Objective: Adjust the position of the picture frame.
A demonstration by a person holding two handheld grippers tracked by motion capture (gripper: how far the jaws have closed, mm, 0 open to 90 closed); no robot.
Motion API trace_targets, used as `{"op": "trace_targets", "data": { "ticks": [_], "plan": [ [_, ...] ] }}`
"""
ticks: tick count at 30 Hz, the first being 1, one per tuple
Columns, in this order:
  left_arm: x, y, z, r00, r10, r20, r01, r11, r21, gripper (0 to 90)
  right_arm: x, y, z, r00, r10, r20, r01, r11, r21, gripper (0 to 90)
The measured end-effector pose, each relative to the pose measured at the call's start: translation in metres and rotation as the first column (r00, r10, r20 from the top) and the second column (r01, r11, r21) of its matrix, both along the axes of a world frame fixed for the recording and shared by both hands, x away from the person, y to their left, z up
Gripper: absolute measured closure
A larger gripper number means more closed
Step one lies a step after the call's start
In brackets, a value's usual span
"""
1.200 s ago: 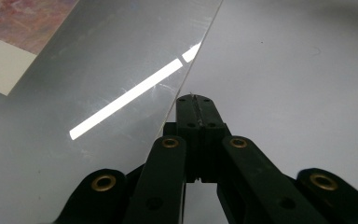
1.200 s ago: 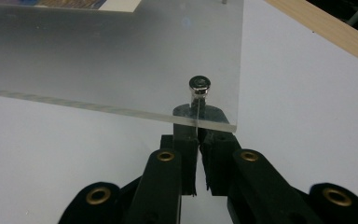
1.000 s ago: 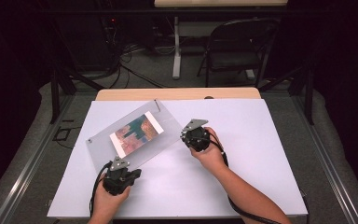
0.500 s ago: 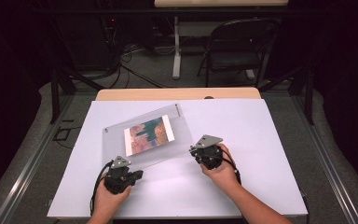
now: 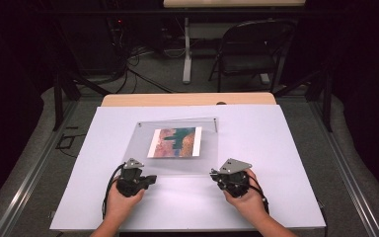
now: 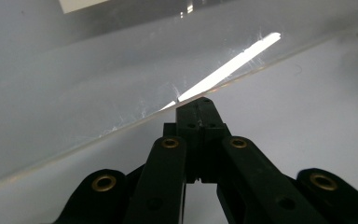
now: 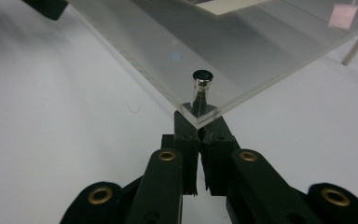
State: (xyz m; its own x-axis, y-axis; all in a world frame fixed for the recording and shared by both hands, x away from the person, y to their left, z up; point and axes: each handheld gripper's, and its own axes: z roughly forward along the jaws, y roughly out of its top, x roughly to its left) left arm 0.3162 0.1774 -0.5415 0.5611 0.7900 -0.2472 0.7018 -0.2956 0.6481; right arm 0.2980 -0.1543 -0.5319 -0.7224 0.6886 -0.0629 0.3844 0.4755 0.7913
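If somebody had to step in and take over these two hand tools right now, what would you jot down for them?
Left gripper: jaws shut, tips at the near edge of the clear acrylic frame, near its left corner. Whether they pinch the pane cannot be told.
Right gripper: jaws shut at the frame's near right corner, beside a small metal standoff.
Things: the frame, with a colourful picture inside, sits mid-table on the white board, roughly square to the person.
Done: the frame lies about centred, both grippers at its near corners.
Left: probably lifting or placing it; keep both hands level, since the pane may slip.
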Motion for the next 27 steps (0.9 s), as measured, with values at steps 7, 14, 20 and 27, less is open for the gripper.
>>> {"op": "trace_targets", "data": {
  "ticks": [7, 14, 20, 27],
  "plan": [
    [0.021, -0.003, -0.001, 0.9996, 0.027, -0.009, -0.027, 0.9996, 0.011, 90.0, -0.021, 0.003, -0.001, 0.9996, 0.018, -0.023, -0.017, 1.0, 0.026, 85.9],
    [0.039, -0.002, -0.003, 0.9984, 0.057, 0.0, -0.057, 0.9976, 0.039, 90.0, -0.035, 0.022, -0.005, 0.9964, 0.067, -0.051, -0.065, 0.997, 0.042, 85.7],
    [0.055, 0.0, -0.006, 0.9966, 0.081, -0.013, -0.081, 0.996, 0.037, 90.0, -0.036, 0.036, -0.008, 0.9946, 0.082, -0.063, -0.079, 0.996, 0.046, 85.7],
    [0.059, 0.011, -0.012, 0.9914, 0.125, -0.037, -0.126, 0.9921, -0.007, 84.6, -0.03, 0.051, -0.013, 0.9931, 0.095, -0.07, -0.094, 0.995, 0.016, 85.5]
  ]
}}
